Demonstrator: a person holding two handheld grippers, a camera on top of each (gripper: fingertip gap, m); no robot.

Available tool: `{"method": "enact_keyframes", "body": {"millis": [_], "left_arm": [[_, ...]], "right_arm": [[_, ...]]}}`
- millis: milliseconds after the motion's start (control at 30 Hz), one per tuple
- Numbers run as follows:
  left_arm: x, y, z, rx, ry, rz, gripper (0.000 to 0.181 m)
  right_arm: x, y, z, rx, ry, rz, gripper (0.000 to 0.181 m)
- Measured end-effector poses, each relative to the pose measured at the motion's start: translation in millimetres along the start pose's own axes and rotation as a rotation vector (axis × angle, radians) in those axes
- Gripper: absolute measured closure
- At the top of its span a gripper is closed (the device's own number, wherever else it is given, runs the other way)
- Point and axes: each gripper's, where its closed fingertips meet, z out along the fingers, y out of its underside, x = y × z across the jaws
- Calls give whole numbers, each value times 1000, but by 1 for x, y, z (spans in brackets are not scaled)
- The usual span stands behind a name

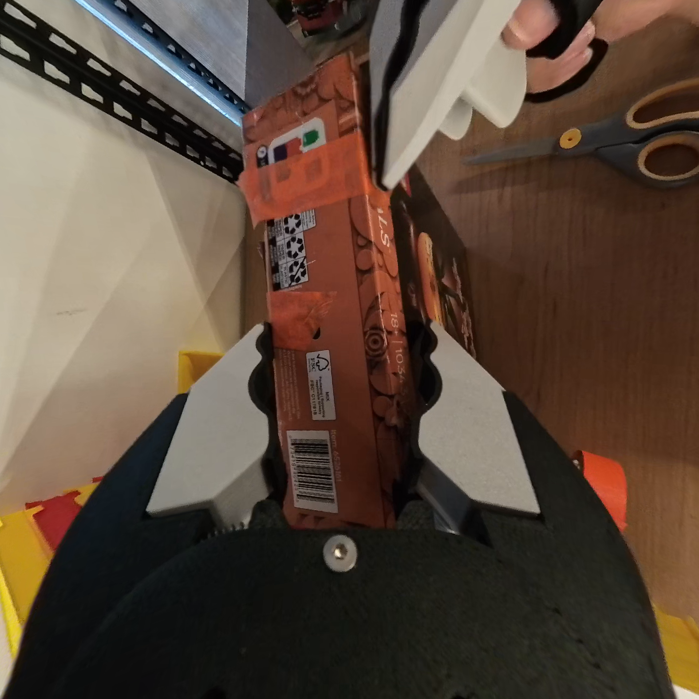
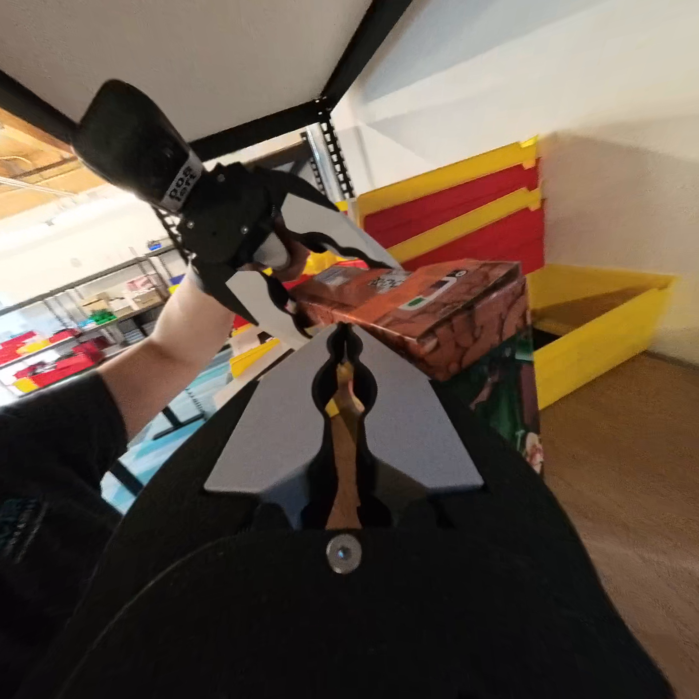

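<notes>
Left gripper [image 1: 342, 333] was clamped across the narrow edge face of an orange-brown box [image 1: 325, 287], one finger on each broad side. The box stood on edge on a wooden table [image 1: 567, 340], its long edge face turned up toward the camera. That face carried a barcode sticker, printed symbols and two strips of orange tape [image 1: 302, 181], one near the far end and one close to the fingers.

Right gripper [image 2: 344, 333] had its tips pressed together at the far end of the box top, at the strip of tape there. Something thin and orange-tan showed between its pads; whether it was tape, I could not tell. In the left wrist view the same right gripper [image 1: 382, 181] met the box's far right edge.

Scissors [image 1: 605, 147] with grey-and-tan handles lay flat on the table, right of the box and apart from it. A yellow bin [image 2: 590, 340] sat on the table by the wall beyond the box.
</notes>
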Motion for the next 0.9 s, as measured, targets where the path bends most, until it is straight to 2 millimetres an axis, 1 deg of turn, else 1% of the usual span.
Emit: {"method": "enact_keyframes", "body": {"millis": [33, 67, 100, 133, 200, 233, 300, 333, 367, 433, 533, 567, 600, 633, 667, 733, 767, 800, 833, 900], "left_arm": [[0, 0, -1, 7, 5, -12, 103], [-2, -1, -4, 22, 3, -27, 105], [-6, -2, -10, 49, -11, -47, 107], [-11, -3, -18, 94, -26, -76, 104], [-21, -6, -37, 211, -33, -168, 104], [-26, -4, -44, 256, -27, -219, 104], [-32, 9, -50, 280, -13, -307, 103], [-30, 13, -50, 285, 19, -348, 102], [-24, 15, -50, 295, 77, -390, 103], [-10, 19, -49, 271, 174, -434, 97], [8, 30, -41, 196, 223, -436, 91], [14, 31, -38, 186, 238, -447, 89], [16, 29, -36, 197, 223, -461, 83], [18, 24, -37, 222, 217, -475, 86], [25, 17, -41, 248, 249, -503, 88], [41, 6, -45, 270, 339, -598, 89], [48, 3, -44, 269, 363, -626, 89], [55, 5, -40, 254, 370, -636, 92], [61, 9, -33, 227, 365, -636, 91], [72, 15, -15, 193, 333, -639, 89]], "right_arm": [[-3, 0, -1, -1, 10, -26, 181], [-10, 4, -2, -16, 6, -56, 181], [-14, 13, -4, -44, 25, -82, 181], [-13, 26, -7, -77, 69, -103, 181], [-8, 48, -11, -117, 178, -145, 181], [-4, 55, -12, -124, 222, -158, 181], [11, 62, -12, -143, 326, -159, 179], [18, 64, -12, -158, 360, -161, 175], [23, 65, -12, -172, 388, -160, 172], [27, 63, -13, -175, 408, -158, 175], [34, 54, -18, -157, 457, -200, 175], [38, 51, -20, -153, 473, -209, 175], [42, 47, -21, -148, 484, -217, 175], [45, 42, -20, -142, 485, -223, 175], [51, 38, -19, -136, 491, -229, 171], [64, 35, -14, -154, 507, -240, 142], [66, 39, -10, -188, 484, -234, 141], [62, 41, -5, -198, 447, -218, 136], [54, 41, -2, -182, 402, -204, 131], [33, 41, -1, -131, 326, -184, 126]]}}
